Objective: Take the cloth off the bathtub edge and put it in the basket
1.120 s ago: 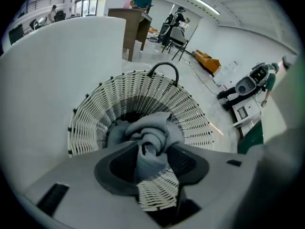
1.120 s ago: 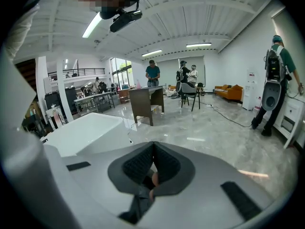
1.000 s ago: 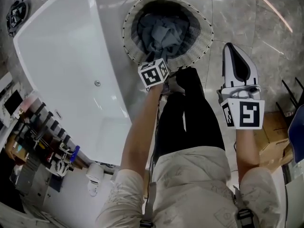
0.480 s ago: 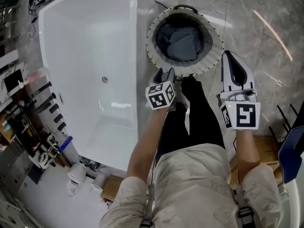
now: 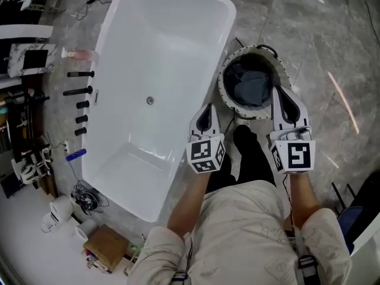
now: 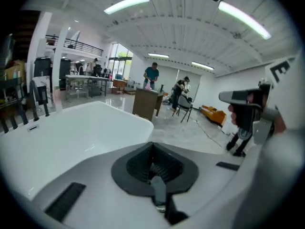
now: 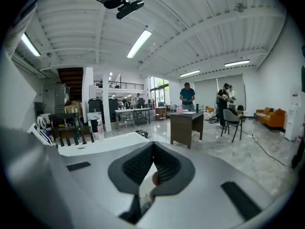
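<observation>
The white bathtub (image 5: 228,16) fills the head view's upper left, and I see no cloth on its rim. A dark blue-grey cloth (image 5: 252,88) lies bunched inside the round white basket (image 5: 225,70), which stands on the floor by the tub's corner. My left gripper (image 5: 206,108) is held up over the tub's near corner; its jaws have just closed with nothing between them (image 6: 152,144). My right gripper (image 5: 278,92) hovers at the basket's right rim, high above it, with its pads together and empty (image 7: 153,144). The tub (image 6: 71,132) shows in both gripper views.
A rack of dark fittings (image 5: 80,91) lines the tub's left side. A cardboard box (image 5: 107,245) and white vessels (image 5: 59,206) sit at the lower left. My dark trouser leg (image 5: 249,156) stands just before the basket. People (image 7: 187,97) work at desks far off.
Both grippers have lifted away from the basket and now point more level. The left gripper's jaws, open at the basket's rim before, are now shut. The cloth stays in the basket.
</observation>
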The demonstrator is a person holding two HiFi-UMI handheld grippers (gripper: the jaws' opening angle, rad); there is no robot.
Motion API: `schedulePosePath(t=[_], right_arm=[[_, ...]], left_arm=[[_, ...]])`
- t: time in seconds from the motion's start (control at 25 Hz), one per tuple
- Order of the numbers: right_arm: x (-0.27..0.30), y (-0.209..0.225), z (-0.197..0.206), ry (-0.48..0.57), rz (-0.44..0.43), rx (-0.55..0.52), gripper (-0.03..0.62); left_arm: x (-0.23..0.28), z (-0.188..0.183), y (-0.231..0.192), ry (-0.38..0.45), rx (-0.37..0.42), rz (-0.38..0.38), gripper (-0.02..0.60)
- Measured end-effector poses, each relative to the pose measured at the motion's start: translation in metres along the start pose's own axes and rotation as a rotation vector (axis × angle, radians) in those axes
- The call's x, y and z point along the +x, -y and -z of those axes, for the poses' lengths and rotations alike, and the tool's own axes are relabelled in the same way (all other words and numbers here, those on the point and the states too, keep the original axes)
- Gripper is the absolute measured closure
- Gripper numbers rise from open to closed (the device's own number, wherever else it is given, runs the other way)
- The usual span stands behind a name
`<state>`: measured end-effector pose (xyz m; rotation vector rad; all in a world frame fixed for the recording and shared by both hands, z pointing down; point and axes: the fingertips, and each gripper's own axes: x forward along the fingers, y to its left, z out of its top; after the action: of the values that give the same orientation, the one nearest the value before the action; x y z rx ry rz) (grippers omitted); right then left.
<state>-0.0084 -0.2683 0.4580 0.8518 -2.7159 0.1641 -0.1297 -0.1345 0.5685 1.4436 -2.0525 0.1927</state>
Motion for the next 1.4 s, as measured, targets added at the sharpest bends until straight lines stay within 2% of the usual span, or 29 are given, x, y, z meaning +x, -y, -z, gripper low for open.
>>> schedulePosePath(t=[0.08,0.16,0.32,0.52,0.68,0.8,1.04,1.2,1.4], right_arm=[[0.000,-0.026,-0.027,0.040,-0.043,-0.024,0.605],[-0.003,-0.053,-0.051,0.071,-0.085,-0.035,0.605],[-0.007,-0.122,-0.096,0.139,-0.169,-0.059,0.605],[-0.021,-0.212,-0.153,0.248,-0.330,-0.103,0.606],[-0.042,-0.287,-0.187,0.317,-0.476,-0.140,0.605],[-0.058,-0.341,-0.200,0.352,-0.564,-0.162,0.605],[-0.084,-0.446,-0.201,0.392,-0.727,-0.195,0.605],[-0.096,-0.504,-0.200,0.410,-0.823,-0.205,0.606],[-0.113,-0.557,-0.196,0.440,-0.903,-0.223,0.605]], left_arm=[[-0.036,-0.030,-0.018,0.074,-0.046,-0.043,0.578],[-0.074,-0.058,-0.037,0.146,-0.053,-0.087,0.578],[-0.153,-0.101,-0.082,0.278,-0.014,-0.188,0.578],[-0.243,-0.139,-0.125,0.427,0.003,-0.322,0.578],[-0.319,-0.161,-0.150,0.533,0.050,-0.442,0.579],[-0.378,-0.159,-0.173,0.576,0.079,-0.543,0.578],[-0.480,-0.124,-0.226,0.626,0.042,-0.731,0.578],[-0.528,-0.109,-0.251,0.651,0.048,-0.841,0.578],[-0.574,-0.088,-0.271,0.672,0.049,-0.937,0.578]])
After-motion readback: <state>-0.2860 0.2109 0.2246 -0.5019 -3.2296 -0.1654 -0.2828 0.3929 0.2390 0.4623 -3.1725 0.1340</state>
